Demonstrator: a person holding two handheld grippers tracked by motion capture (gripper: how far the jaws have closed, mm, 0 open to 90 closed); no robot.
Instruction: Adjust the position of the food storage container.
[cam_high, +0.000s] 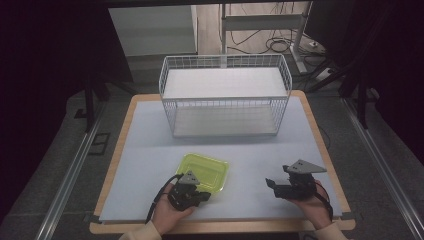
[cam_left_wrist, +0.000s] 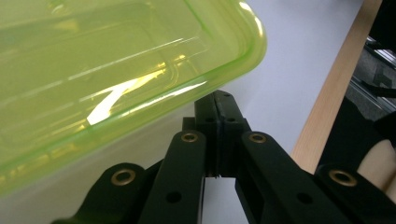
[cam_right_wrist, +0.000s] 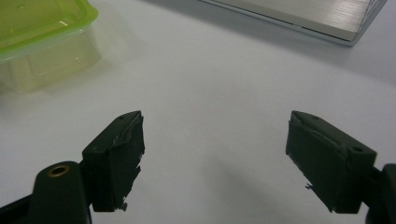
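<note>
Near edge, high view: two forearms cut off at the bottom border, sleeves barely in frame. Left gripper (cam_high: 200, 195) in the left hand, body dark and hard to resolve from above; in the left gripper view (cam_left_wrist: 217, 105) jaws pressed flat together, nothing between them, tips just under the rim of the container's lid at its near corner – contact with the rim not certain. Right gripper (cam_high: 272, 186) in the right hand, well apart to the right; in the right gripper view (cam_right_wrist: 215, 140) jaws spread wide, released, bare table between them.

Container (cam_high: 204, 172): on the table's near half, left of centre, just ahead of the left gripper. Shallow rectangular tub with rounded corners, translucent pale walls, lime-green see-through lid (cam_left_wrist: 107, 70) with a raised rim and stepped centre panel; glare streaks across the lid. Contents not discernible. Cropped at the top left in the right gripper view (cam_right_wrist: 44, 37).

Table (cam_high: 150, 150): pale grey-blue mat on a wooden-edged board.

Far half: white wire basket (cam_high: 225, 95), open-topped, pale floor panel inside – corner clipped in the right gripper view (cam_right_wrist: 327, 18).

Beyond: dark surroundings, details lost.
</note>
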